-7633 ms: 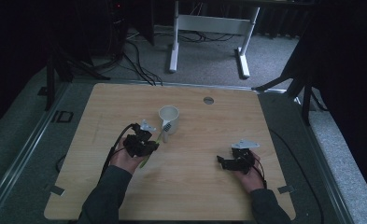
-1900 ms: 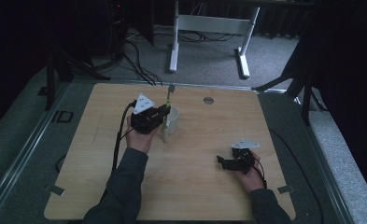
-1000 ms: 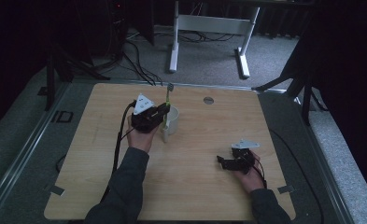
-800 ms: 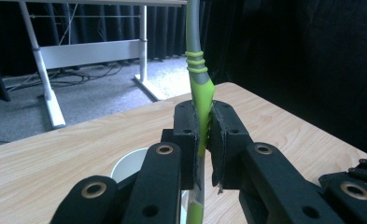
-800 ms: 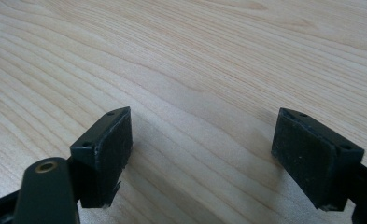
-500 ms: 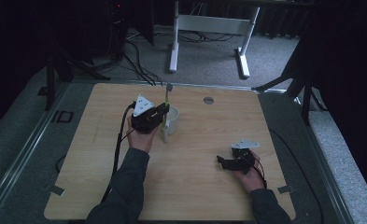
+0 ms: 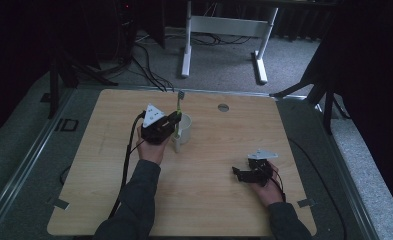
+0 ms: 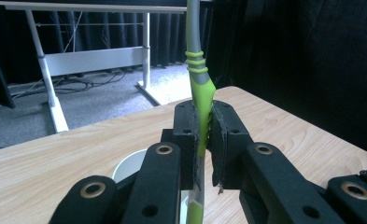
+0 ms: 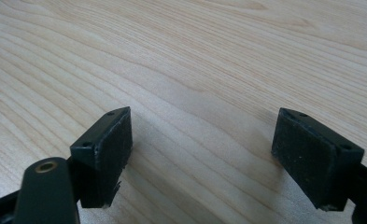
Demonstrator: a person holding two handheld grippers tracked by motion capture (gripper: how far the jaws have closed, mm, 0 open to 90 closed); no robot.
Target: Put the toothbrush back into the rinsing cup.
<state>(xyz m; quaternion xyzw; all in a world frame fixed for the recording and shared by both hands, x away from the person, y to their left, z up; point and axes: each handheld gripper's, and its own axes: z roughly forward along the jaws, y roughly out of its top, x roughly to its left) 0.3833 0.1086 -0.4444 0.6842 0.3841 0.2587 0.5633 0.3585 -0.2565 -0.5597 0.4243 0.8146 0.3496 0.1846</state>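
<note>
High view: taken from above the near side, facing forward and down; the whole wooden table (image 7: 199, 200) and grey carpet beyond are covered.
Left gripper view: taken close along the jaws, nearly level, facing a white desk frame (image 8: 50, 70).
Right gripper view: aimed steeply down, very near the tabletop (image 9: 195, 60).
Shared: the table surface is seen in all three; the desk frame (image 7: 224, 30) in two.
</note>
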